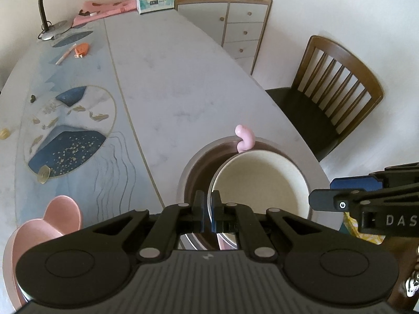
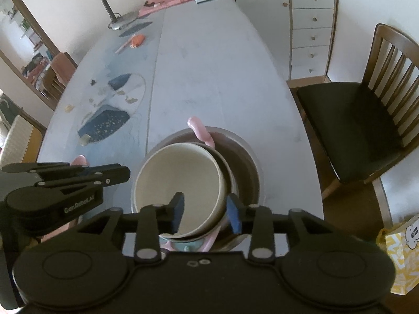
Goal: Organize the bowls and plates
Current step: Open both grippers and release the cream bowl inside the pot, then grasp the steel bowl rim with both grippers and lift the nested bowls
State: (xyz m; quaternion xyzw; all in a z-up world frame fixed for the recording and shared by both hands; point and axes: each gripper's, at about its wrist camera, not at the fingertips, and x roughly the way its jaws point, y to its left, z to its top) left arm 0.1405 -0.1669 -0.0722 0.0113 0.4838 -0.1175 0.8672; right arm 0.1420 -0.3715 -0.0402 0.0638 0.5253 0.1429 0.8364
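Note:
A cream bowl (image 1: pixel 262 180) sits in a stack inside a wide brown plate (image 1: pixel 199 167) near the table's front edge. A pink curved handle (image 1: pixel 244 137) sticks up behind the bowl. My left gripper (image 1: pixel 208 208) is shut on the cream bowl's left rim. In the right wrist view the cream bowl (image 2: pixel 180 178) rests on other dishes over the brown plate (image 2: pixel 243 167). My right gripper (image 2: pixel 205 212) is open, its fingers either side of the bowl's near right rim. A pink ear-shaped plate (image 1: pixel 49 222) lies at the front left.
The marble table (image 1: pixel 170 83) carries a lamp (image 1: pixel 49 5), a tissue box (image 1: pixel 155 0), an orange item (image 1: pixel 81 49) and a pink cloth far back. A wooden chair (image 1: pixel 327 99) stands to the right, with a drawer cabinet (image 1: pixel 235 23) behind. A yellow bag (image 2: pixel 400 253) sits on the floor.

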